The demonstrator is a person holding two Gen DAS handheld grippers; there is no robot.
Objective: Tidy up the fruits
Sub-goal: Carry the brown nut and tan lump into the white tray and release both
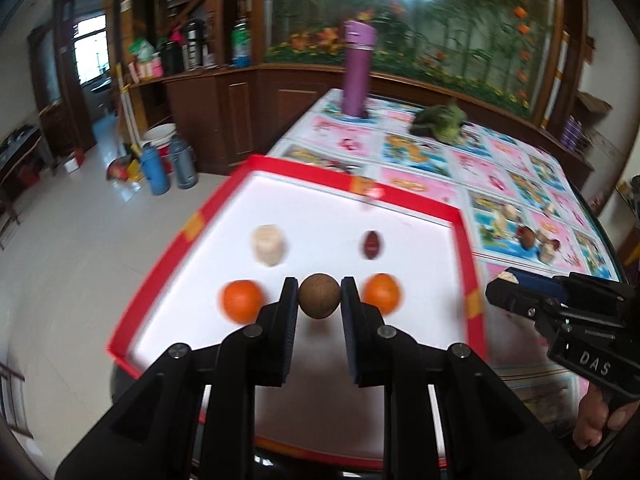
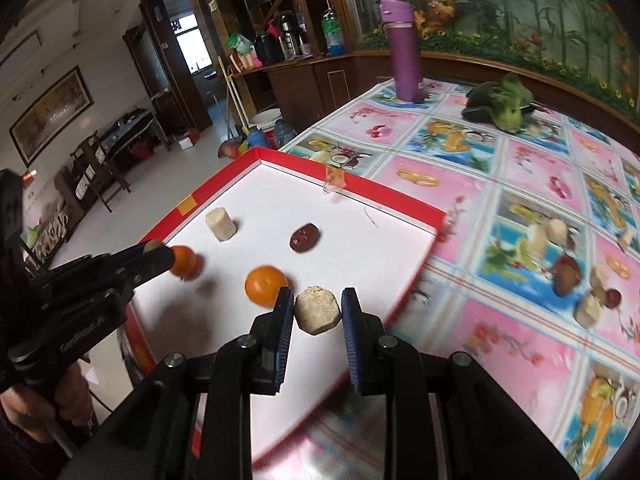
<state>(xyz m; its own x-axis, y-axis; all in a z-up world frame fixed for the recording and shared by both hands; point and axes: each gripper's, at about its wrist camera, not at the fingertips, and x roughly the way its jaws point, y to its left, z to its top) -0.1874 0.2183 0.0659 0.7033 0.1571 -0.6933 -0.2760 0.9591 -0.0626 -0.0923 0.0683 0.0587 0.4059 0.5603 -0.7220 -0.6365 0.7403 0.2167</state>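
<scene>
A red-rimmed white tray (image 1: pixel 466 264) (image 2: pixel 404 196) holds two oranges (image 1: pixel 242 301) (image 1: pixel 382 292), a pale banana chunk (image 1: pixel 269 245) (image 2: pixel 220 223) and a dark red date (image 1: pixel 372 245) (image 2: pixel 305 237). My left gripper (image 1: pixel 320 298) is shut on a round brown fruit (image 1: pixel 320 296), held just above the tray between the oranges. My right gripper (image 2: pixel 318 308) is shut on a pale banana chunk (image 2: pixel 319 310) above the tray's near right side, beside an orange (image 2: pixel 266 285). In the right wrist view the left gripper (image 2: pixel 158 254) hides part of the other orange (image 2: pixel 185 261).
The table has a fruit-print cloth (image 2: pixel 520 184). Loose banana pieces and dark fruits (image 2: pixel 576 276) (image 1: pixel 532 238) lie on it right of the tray. A purple bottle (image 1: pixel 358 68) (image 2: pixel 404 52) and a green leafy vegetable (image 1: pixel 442 120) (image 2: pixel 504 104) stand at the far end.
</scene>
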